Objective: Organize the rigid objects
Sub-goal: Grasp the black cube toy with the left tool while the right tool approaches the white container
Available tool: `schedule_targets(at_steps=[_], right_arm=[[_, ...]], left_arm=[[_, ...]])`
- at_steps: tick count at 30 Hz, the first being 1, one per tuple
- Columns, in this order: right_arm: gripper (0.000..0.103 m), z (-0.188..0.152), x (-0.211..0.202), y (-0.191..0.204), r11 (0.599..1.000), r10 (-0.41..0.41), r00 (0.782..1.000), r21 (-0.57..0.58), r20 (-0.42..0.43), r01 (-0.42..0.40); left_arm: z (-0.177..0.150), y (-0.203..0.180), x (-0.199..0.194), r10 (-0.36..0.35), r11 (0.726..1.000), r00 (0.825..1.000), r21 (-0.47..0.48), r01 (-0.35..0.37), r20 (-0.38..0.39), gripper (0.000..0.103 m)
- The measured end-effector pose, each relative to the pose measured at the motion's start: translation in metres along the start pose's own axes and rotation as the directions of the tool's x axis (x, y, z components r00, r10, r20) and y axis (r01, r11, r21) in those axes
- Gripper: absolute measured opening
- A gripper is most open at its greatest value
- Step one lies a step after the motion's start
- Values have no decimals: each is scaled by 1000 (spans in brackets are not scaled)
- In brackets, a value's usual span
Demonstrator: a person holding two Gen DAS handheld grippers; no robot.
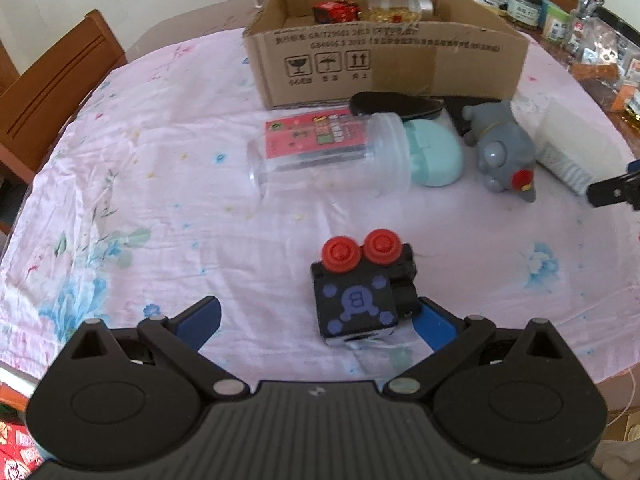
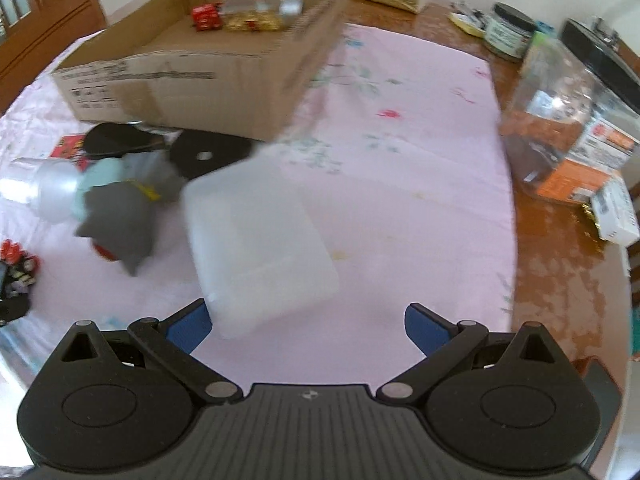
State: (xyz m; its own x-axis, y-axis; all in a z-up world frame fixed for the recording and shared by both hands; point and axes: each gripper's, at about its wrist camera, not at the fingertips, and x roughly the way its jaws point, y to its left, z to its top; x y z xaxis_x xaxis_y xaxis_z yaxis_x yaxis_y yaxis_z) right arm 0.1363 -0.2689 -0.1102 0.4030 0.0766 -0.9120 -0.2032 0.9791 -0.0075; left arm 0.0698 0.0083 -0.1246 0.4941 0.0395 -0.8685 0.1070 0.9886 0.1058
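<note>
A black toy block [image 1: 360,296] with two red knobs and a purple B mark lies on the pink cloth just ahead of my left gripper [image 1: 320,320], which is open; the toy sits against the right finger [image 1: 434,322]. My right gripper [image 2: 308,320] is open, and a white translucent plastic box [image 2: 256,236] lies just ahead of it, near its left finger. The cardboard box [image 1: 384,56] at the back holds a red toy car [image 1: 336,11] and a jar of gold items [image 1: 396,10]. The right gripper's tip [image 1: 612,190] shows at the far right of the left wrist view.
On the cloth lie a clear plastic jar with a red label [image 1: 328,152], a mint case [image 1: 434,154], a grey toy animal [image 1: 504,152], a black shoehorn-like piece [image 1: 396,106] and a black disc [image 2: 212,154]. Jars and packets [image 2: 568,120] crowd the table's right side. Wooden chairs [image 1: 52,92] stand at the left.
</note>
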Motion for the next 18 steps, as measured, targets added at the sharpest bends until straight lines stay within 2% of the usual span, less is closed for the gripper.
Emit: schedule_targets(at_steps=[3,6,9,13,16,18], right_arm=[[103,2,4,-14,998,-44,999,35,2,43],[103,3,7,-24,989,-126,992,74,-4,126],[103,5,0,-25,995,-63,998,81,12,62],[103,12,-10,-8,998,21,999,56,44,-23],[103,25,-11,5,996,32,996,80,86,-39],[103,35,-6,12,994,10,994,104,110,-21]], left_arm=[[0,5,1,15,1000,1000,-3,-15,-6,101],[2,7,2,30,1000,1000,0,-30,-7,101],[3,8,4,25,1000,1000,5,-25,-7,101],[5,8,5,17,1000,1000,17,-17,-6,101],[7,9,5,9,1000,1000,18,-9,-3,101],[6,10,5,4,1000,1000,19,-4,-1,101]])
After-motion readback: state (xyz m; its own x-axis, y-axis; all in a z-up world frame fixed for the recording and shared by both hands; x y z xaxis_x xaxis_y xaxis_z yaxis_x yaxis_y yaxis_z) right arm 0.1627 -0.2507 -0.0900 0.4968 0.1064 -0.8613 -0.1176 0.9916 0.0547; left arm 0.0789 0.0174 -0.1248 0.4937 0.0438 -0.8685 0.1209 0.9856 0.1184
